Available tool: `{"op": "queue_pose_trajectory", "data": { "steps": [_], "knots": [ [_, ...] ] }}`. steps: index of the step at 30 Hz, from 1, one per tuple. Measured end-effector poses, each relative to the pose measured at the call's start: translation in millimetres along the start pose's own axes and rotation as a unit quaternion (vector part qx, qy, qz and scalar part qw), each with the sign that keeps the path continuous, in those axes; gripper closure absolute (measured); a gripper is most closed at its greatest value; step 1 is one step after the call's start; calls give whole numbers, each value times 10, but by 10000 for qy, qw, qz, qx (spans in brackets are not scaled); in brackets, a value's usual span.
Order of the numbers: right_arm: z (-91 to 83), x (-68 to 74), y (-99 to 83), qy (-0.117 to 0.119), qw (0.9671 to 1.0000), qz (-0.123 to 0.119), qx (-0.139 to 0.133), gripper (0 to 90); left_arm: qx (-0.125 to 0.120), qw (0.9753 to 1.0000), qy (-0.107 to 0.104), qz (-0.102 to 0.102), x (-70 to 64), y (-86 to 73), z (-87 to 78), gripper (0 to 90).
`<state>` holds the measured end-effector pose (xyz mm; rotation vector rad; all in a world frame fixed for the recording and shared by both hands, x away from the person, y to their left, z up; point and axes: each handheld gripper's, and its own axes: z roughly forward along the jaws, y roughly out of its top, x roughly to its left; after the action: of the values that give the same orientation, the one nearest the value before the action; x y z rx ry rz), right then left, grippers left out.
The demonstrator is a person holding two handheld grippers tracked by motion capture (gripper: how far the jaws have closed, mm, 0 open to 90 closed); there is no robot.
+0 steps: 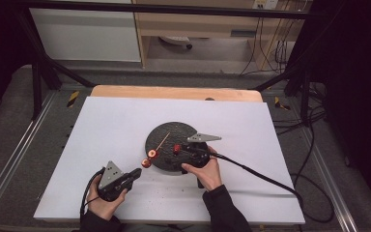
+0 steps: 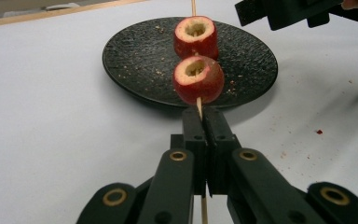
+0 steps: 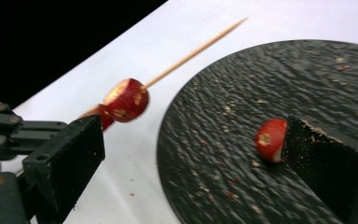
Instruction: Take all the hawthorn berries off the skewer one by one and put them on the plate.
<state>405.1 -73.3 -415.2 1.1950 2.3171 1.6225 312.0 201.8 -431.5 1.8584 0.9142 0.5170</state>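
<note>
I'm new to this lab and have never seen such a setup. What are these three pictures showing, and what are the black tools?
A person sits at a white table with a handheld two-jaw gripper in each hand. The high view looks down from above; the other two pictures come from cameras riding on the grippers. On the table lies a black plate. The left gripper is shut on a thin wooden skewer carrying two red cored fruits. The right gripper stands open over the plate, one jaw next to a third fruit lying there. Likely that piece goes on the skewer next.
</note>
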Motion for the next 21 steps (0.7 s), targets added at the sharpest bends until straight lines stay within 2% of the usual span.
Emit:
{"op": "queue_pose_trajectory", "data": {
  "steps": [4,10,15,16,21],
  "knots": [
    [76,67,21,0,10000,25,-51,71,-5,10000,0,9,-4,5,-1,883],
    [201,140,68,82,9997,228,-92,104,-24,10000,5,25,-11,6,-2,883],
    [291,188,90,212,9994,285,-40,193,-45,10000,-1,31,-22,10,-5,883],
    [315,186,90,252,9991,343,-46,243,-43,10000,-10,35,-24,11,-5,883],
    [347,174,77,285,9986,442,-52,321,-45,10000,-31,45,-39,11,2,883]
  ]
}}
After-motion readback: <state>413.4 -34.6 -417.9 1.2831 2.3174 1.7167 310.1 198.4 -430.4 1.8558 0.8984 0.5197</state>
